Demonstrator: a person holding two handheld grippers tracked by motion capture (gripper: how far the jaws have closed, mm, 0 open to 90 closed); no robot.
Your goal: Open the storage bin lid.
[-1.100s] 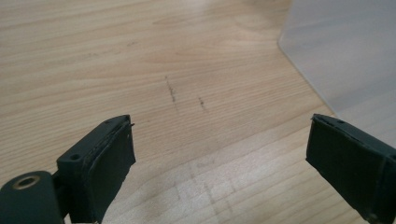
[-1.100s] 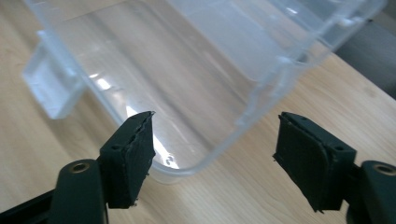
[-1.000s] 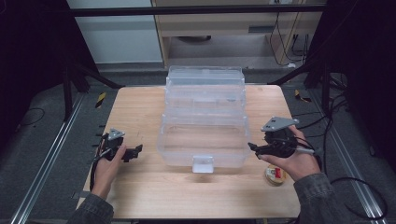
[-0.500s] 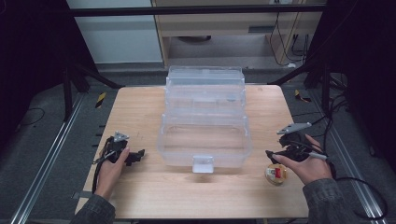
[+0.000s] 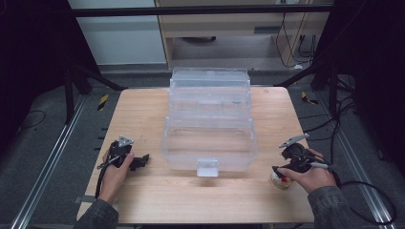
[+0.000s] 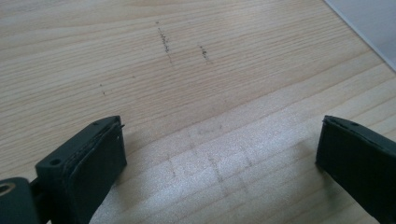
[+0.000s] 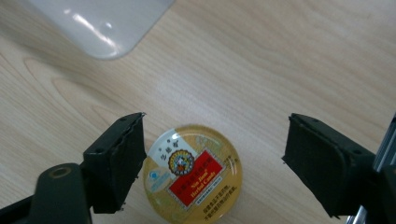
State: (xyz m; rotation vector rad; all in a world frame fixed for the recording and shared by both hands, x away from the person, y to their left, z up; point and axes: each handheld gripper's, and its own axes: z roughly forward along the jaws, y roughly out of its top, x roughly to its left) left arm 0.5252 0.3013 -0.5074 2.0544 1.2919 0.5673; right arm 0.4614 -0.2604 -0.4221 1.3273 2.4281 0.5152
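on the table (image 5: 143, 114), one clear box (image 5: 210, 124), one candy tin (image 7: 192, 171), two hand-held grippers

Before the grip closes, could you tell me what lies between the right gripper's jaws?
The round candy tin lies flat on the table between the right gripper's open jaws, near one jaw, in the right gripper view.

- round candy tin (image 7: 192, 172): red panel on its lid label reads "Nin Jiom Herbal Candy";
- same lid: a round emblem above the panel, small lines of Chinese print below it, too fine to read
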